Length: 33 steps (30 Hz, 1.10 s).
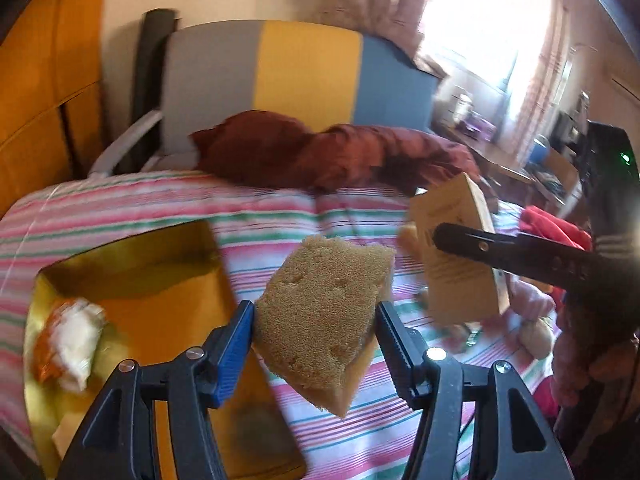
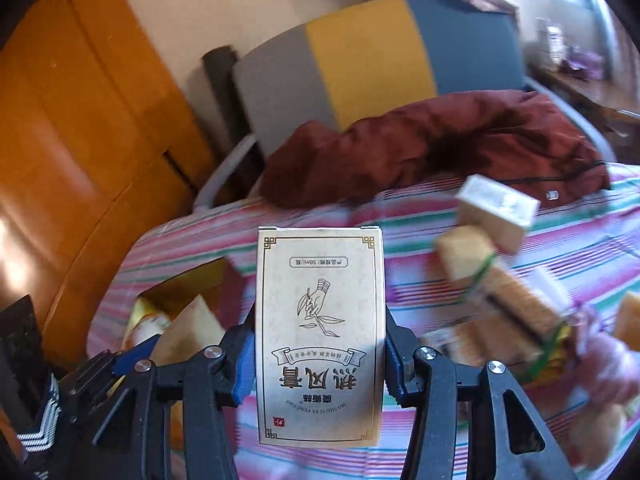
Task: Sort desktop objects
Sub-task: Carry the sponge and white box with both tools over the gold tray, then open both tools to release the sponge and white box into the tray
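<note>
1. The left gripper (image 1: 316,316) has its jaws clamped on a brown sponge (image 1: 324,312), which is lifted clear of the striped cloth (image 1: 280,216) and tilted, its long axis running from upper right to lower left between the fingers.
2. The right gripper (image 2: 320,340) has its jaws pressed on the 2 long sides of a printed carton (image 2: 320,336). The carton stands with its long axis along the fingers, and its print reads upside down in the right wrist view.
3. In the left wrist view the same carton (image 1: 456,256) hangs in the air just to the right of the sponge, so both hands carry 1 thing each and are near one another.
4. The yellow box (image 1: 132,248) lies open on the striped cloth to the lower left of the sponge. The left gripper is the nearer of the 2 to it, and a move down and leftward would, I judge, bring the sponge over its opening.
5. Inside the yellow box sits an orange and white packet (image 1: 68,344) against its left wall; the rest of its floor looks bare.
6. To the right of the carton, unsorted things lie on the cloth: a pale block (image 2: 496,208) and a blurred heap of sponges and packets (image 2: 512,312) too smeared to name 1 by 1.
</note>
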Each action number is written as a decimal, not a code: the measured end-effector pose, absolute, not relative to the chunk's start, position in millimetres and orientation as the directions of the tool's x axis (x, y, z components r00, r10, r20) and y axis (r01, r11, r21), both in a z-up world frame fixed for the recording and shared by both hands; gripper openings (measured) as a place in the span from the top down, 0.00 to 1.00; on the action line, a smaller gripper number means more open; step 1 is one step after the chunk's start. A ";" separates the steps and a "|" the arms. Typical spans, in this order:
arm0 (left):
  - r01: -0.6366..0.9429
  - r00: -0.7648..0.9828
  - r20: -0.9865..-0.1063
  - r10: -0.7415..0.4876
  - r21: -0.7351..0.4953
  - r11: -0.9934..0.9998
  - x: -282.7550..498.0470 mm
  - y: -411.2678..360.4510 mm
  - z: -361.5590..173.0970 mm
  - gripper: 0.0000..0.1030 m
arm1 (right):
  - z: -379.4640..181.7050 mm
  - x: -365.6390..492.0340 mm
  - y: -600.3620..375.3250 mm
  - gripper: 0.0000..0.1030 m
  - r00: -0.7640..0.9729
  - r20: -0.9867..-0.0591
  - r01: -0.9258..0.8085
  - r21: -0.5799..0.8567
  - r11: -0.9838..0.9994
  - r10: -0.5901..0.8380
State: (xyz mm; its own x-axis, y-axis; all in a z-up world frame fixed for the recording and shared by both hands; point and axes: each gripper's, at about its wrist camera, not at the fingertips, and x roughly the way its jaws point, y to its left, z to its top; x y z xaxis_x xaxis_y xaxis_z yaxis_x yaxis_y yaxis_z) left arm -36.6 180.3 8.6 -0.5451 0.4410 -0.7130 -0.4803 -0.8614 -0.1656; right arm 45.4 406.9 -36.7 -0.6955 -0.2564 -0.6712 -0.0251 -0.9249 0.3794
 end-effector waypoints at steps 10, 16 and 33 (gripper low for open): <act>-0.257 -0.626 -0.721 0.297 -0.169 -0.951 -41.7 75.1 -8.0 0.40 | -44.6 20.0 309.5 0.50 -0.607 -0.685 0.129 0.415 -0.900 -0.403; -0.126 -0.649 -0.731 0.210 -0.169 -0.978 -43.2 18.1 -18.5 0.37 | -49.6 -19.5 246.3 0.50 -0.546 -0.698 0.190 0.435 -0.880 -0.463; 0.067 -0.606 -0.791 0.084 -0.156 -0.985 -41.8 -44.9 -58.8 0.31 | -70.9 -12.2 220.4 0.18 -0.491 -0.703 0.202 0.482 -0.853 -0.514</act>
State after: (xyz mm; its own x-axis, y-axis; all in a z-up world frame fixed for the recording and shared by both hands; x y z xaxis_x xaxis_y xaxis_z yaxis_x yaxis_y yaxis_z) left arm -41.8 -44.9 -58.8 -0.6064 0.0842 -0.7907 0.0667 -0.9855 -0.1561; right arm -12.2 220.4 -70.9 -0.4912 -0.5138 -0.7033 0.2023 -0.8527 0.4817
